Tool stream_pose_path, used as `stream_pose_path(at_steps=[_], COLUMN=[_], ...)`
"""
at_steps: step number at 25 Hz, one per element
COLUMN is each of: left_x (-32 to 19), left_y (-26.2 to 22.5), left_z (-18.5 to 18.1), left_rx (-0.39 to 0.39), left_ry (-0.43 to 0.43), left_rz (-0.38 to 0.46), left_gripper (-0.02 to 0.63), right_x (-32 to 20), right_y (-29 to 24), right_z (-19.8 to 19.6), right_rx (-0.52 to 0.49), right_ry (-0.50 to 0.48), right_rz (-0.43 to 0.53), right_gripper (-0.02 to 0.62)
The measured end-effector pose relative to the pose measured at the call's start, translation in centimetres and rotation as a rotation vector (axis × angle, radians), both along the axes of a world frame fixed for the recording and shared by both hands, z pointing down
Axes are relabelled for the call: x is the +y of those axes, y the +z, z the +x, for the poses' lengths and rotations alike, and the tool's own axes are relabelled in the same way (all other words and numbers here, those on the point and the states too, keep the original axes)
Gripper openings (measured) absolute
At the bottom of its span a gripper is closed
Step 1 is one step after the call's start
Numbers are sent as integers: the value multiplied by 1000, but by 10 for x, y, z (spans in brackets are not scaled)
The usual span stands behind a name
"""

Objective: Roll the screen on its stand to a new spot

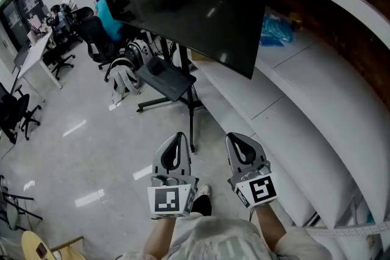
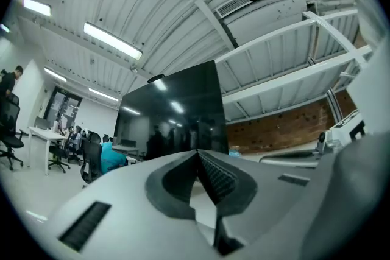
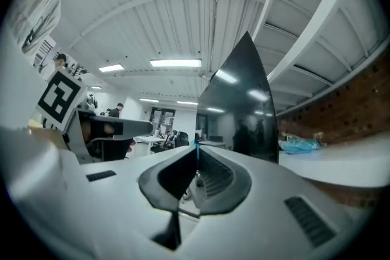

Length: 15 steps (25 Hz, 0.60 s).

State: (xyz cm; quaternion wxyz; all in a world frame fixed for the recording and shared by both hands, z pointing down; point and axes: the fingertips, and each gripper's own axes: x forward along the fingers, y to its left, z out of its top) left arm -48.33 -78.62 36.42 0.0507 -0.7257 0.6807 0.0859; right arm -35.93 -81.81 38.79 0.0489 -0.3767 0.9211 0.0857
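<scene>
Head view: logged left gripper point(image 1: 178, 137) and right gripper point(image 1: 235, 138) side by side, both shut tight on nothing. Located screen point(image 1: 183, 3) ahead of and above the fingers, long axis crosswise to their pointing line; stand point(image 1: 192, 119) post just beyond the tips, between the two, a shade nearer the left. Left gripper view: confirmed fingers pressed together, empty; screen dead ahead, apart. Right gripper view: same closure, nothing held; screen ahead, nearly edge-on, slightly rightward. Judged no contact yet.

Our left gripper point(image 1: 178, 138) and right gripper point(image 1: 237, 140) are pale grey shells with dark ribbed pads point(image 2: 220, 177); each carries a cube point(image 1: 171, 199) of black-and-white square markers. We wear a light shirt point(image 1: 219, 243).
</scene>
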Motion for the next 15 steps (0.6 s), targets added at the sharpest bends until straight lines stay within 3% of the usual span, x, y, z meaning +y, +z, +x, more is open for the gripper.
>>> stream_pose_path(at_steps=[3,7,12,15], left_x=[-60,-141,-205,-229], left_y=[-8,-40,-57,-52], left_z=[-26,-28,0,26], left_rx=[3,-18,10,28], left_ry=[8,55,125,159], left_rz=[5,54,68,43], left_gripper=[15,15,15,15], right_x=[-54,-121,-173,-194], right_y=[-33,-73,-96,-103], right_z=[-20,-34,-2,25], right_rx=[-14,-20,-40,-69], right_ry=[-9,5,148,164], right_rz=[49,129,164,152], right_gripper=[21,21,21,21])
